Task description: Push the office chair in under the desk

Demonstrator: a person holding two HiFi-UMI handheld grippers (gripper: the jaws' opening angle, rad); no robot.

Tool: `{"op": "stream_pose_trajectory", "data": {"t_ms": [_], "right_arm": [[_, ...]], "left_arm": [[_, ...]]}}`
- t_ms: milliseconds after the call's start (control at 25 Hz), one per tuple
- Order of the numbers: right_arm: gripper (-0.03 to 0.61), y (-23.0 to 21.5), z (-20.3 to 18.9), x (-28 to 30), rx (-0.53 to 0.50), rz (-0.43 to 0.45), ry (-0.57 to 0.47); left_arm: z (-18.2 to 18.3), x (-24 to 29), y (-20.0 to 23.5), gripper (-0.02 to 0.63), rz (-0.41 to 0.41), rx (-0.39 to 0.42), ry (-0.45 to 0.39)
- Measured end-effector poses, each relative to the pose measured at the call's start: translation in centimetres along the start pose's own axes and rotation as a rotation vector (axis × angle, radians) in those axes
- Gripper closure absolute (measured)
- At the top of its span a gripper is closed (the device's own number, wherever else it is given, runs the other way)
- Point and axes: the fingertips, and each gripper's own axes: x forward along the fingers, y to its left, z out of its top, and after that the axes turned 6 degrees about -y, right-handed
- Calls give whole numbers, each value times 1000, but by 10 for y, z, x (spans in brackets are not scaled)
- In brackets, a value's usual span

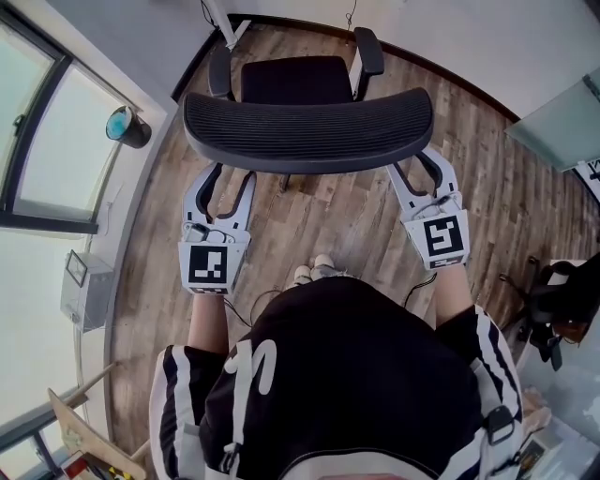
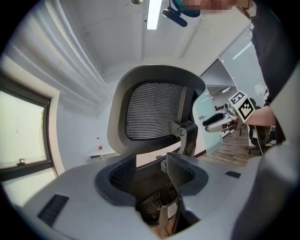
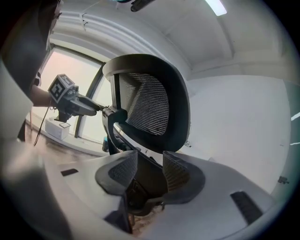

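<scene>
Nearest in the head view is the person's black top [image 1: 347, 375] with white-striped sleeves. Just past it are pale shoes [image 1: 314, 272] on the wooden floor [image 1: 347, 220]. Both forearms reach forward, and each hand carries white tongs topped with a marker cube.

The left tongs [image 1: 234, 176] and the right tongs [image 1: 420, 174] point at the back of the office chair [image 1: 309, 127], one toward each end of its curved, ribbed backrest. Seen from above, their tips sit under the backrest's near rim. Whether they touch it I cannot tell.

In the left gripper view the textured pads [image 2: 123, 172] stand spread with nothing pinched. Only the chair's base shows through the gap, and the mesh backrest rises just ahead. The right gripper view also shows its pads [image 3: 174, 169] apart and holding nothing, with the backrest ahead.

The chair stands near the floor's far edge with its back to the person. Its black seat [image 1: 295, 80] and two armrests face the dark skirting [image 1: 441, 70] of the pale wall. A white leg [image 1: 228, 28] stands at the far-left corner, beside the chair's left armrest. I cannot tell whether it belongs to the desk. A window [image 1: 47, 141] runs along the floor's left edge, with a teal round thing [image 1: 122, 122] beside it.
</scene>
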Motion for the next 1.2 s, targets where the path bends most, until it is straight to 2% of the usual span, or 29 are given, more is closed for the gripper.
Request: {"op": "stream_pose_trajectory", "data": {"t_ms": [200, 400, 600, 760, 960, 1200], "right_arm": [[390, 0, -9, 10, -45, 21, 23], [359, -3, -11, 22, -92, 30, 33], [339, -6, -11, 31, -125, 39, 43], [339, -9, -11, 29, -140, 43, 38], [337, -9, -16, 30, -155, 30, 42], [336, -9, -18, 31, -180, 26, 58]], "left_arm": [[-9, 3, 14, 401, 23, 23, 31], [-17, 16, 24, 373, 7, 75, 56], [-28, 28, 19, 357, -44, 136, 101], [-29, 35, 15, 342, -52, 167, 115], [-30, 40, 18, 338, -45, 160, 108], [-44, 36, 25, 322, -36, 182, 157]]}}
